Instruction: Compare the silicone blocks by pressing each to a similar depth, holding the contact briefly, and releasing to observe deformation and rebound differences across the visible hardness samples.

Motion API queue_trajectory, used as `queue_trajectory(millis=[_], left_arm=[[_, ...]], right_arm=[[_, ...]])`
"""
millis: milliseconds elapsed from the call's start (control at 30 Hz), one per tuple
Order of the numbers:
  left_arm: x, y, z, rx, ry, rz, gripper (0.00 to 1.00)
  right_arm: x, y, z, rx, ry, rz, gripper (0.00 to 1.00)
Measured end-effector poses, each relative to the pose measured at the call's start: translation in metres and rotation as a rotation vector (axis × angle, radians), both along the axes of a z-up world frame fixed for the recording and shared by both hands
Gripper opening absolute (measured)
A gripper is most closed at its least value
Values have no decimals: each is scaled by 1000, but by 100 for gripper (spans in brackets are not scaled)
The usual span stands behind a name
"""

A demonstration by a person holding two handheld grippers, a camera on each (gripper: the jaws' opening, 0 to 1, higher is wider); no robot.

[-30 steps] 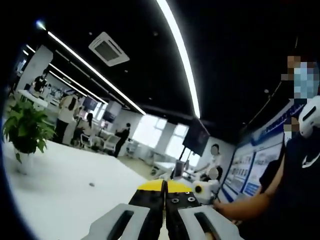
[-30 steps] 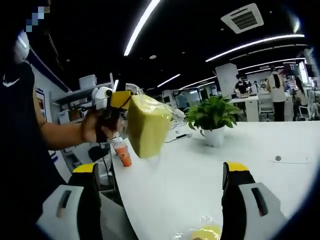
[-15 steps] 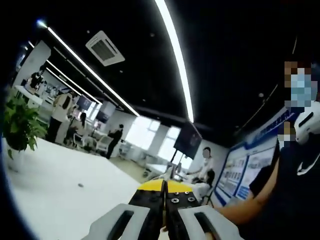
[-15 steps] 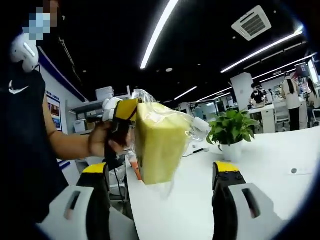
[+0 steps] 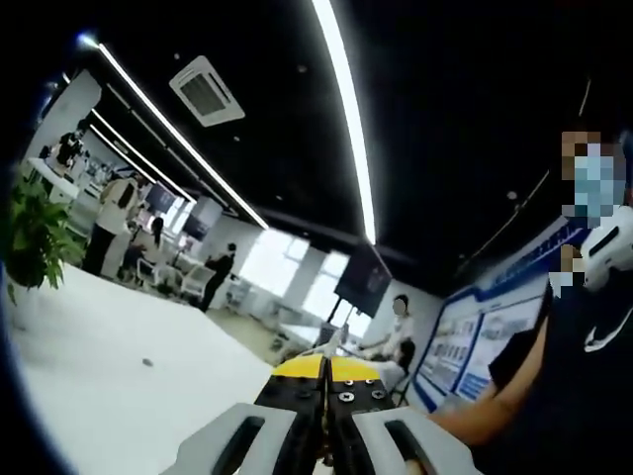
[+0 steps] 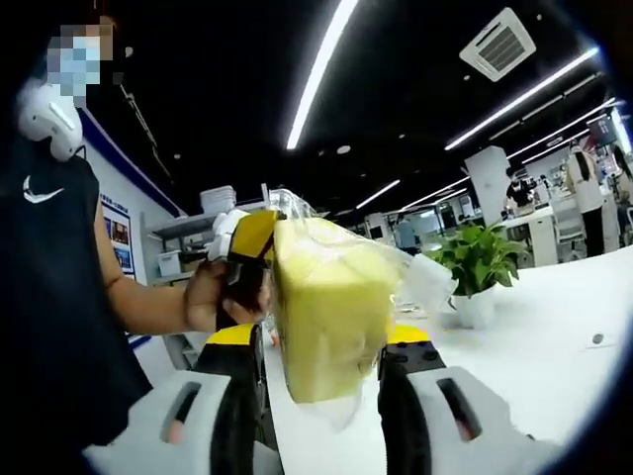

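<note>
In the right gripper view, the right tongs are closing narrowly around a yellow block wrapped in clear plastic film, one yellow-tipped jaw standing at each side of it. The jaws are sitting tight against the block's lower sides, though whether they are actually pressing into it I cannot tell. The block is hanging in the air above the white desk, upright, with loose film bunching out at its right shoulder. At its upper left edge the left tongs are reaching in, held by the person's hand, and their yellow tip is lying against the block's top corner.

In the left gripper view, the left tongs are showing their two jaws pressed together with hardly any gap between the yellow tips; the block itself is not visible between them here, so what they are gripping cannot be read from this side. The person's dark sleeve is filling the right edge.

Behind the block, a potted plant is standing on the desk. Long strip lights are running across the dark ceiling, beside a square air vent.
</note>
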State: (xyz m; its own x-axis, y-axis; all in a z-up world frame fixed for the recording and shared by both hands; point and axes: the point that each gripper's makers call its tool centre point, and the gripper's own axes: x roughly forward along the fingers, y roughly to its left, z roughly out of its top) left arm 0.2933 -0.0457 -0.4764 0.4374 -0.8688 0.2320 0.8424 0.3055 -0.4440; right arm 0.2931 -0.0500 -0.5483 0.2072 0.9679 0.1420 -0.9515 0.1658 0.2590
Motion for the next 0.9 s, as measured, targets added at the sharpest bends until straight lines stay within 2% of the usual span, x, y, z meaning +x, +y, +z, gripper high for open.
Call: queue_trajectory(millis=[33, 100, 267, 467, 733, 900], left_arm=[[0, 1, -1, 2, 5, -1, 0], [0, 4, -3, -4, 10, 5, 0], [-3, 9, -13, 36, 2, 18, 0], [-5, 11, -18, 77, -35, 29, 0], [0, 16, -24, 111, -47, 72, 0], [1, 16, -27, 113, -29, 69, 0]], right_arm=[[-1, 0, 2, 9, -3, 7, 29], [-4, 4, 0, 1, 12, 29, 26], [-10, 5, -10, -86, 49, 68, 21], [-14, 6, -15, -127, 74, 97, 13], [-16, 9, -18, -167, 114, 131, 7], [-19, 8, -21, -182, 142, 155, 5]])
